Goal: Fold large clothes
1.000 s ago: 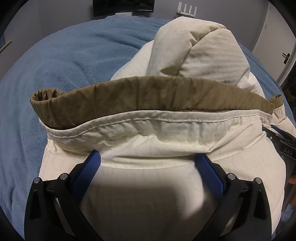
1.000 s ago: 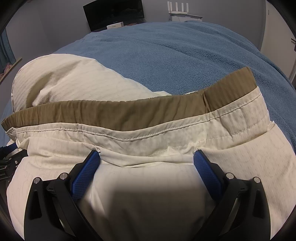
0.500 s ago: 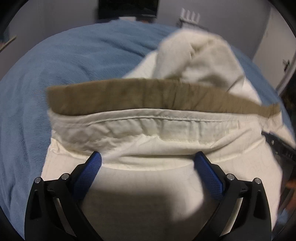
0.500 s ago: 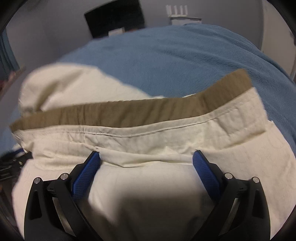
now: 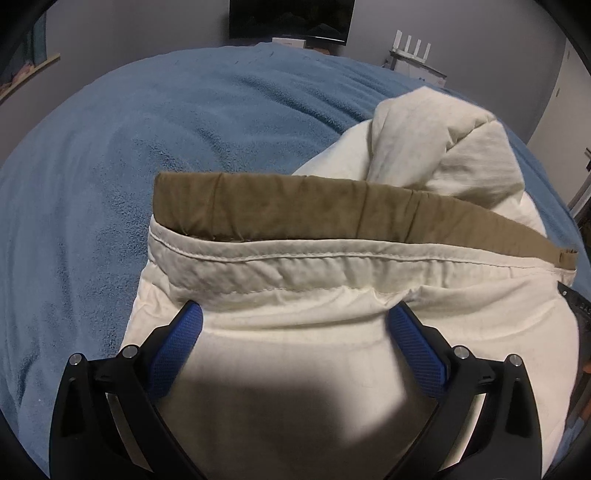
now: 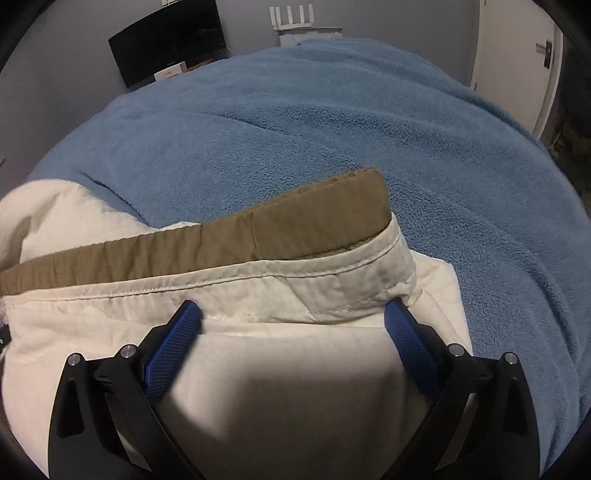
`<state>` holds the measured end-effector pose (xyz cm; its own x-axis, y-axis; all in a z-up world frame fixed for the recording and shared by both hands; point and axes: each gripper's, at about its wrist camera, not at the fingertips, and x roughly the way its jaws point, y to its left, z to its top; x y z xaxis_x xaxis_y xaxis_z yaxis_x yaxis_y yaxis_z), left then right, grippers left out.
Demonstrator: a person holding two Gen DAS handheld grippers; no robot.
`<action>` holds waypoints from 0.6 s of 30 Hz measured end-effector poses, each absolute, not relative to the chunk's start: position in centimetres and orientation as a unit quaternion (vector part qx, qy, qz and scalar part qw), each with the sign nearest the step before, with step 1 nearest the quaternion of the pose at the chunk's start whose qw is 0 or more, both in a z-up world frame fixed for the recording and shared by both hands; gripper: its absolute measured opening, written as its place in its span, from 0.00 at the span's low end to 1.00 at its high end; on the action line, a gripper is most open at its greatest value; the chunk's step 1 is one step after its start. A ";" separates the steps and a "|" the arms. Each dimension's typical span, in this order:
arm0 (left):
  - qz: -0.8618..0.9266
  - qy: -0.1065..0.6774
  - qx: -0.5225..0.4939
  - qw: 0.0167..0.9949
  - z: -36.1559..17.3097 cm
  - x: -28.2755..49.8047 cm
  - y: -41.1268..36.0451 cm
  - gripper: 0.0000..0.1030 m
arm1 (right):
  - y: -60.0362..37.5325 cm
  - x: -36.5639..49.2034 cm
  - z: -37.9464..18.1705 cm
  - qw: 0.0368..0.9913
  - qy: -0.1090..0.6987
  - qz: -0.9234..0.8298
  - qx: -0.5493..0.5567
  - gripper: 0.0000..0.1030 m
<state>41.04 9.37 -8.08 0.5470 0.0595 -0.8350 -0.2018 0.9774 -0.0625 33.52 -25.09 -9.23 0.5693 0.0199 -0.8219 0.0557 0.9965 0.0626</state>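
Left wrist view: the cream jacket's (image 5: 295, 343) tan-lined hem (image 5: 280, 214) is seen running crosswise just ahead of the left gripper's (image 5: 295, 317) wide-open fingers (image 5: 177, 343), the right gripper's (image 6: 295, 314) likewise spread, nothing gripped.

Blue fleece blanket (image 6: 369, 122), grey wall (image 5: 129, 33), dark screen (image 5: 290, 16), white door (image 6: 517, 55)

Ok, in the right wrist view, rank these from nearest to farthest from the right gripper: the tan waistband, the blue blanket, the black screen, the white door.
1. tan waistband, just past the right gripper, across the cream garment.
2. blue blanket, beyond the waistband, spreading away.
3. black screen far left and white door far right: both past the blanket, too close to rank.
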 end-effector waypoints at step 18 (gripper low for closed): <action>-0.100 0.472 0.049 0.874 -6.4 36.6 -5.4 0.94 | -23.0 21.5 -6.2 0.887 0.453 0.086 -0.023 0.92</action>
<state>36.62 -5.35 -6.43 0.5342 -0.1291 -0.8354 0.2209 0.9752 -0.0095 21.54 -23.04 -6.19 0.5751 0.1327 -0.8073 -0.1741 0.9840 0.0377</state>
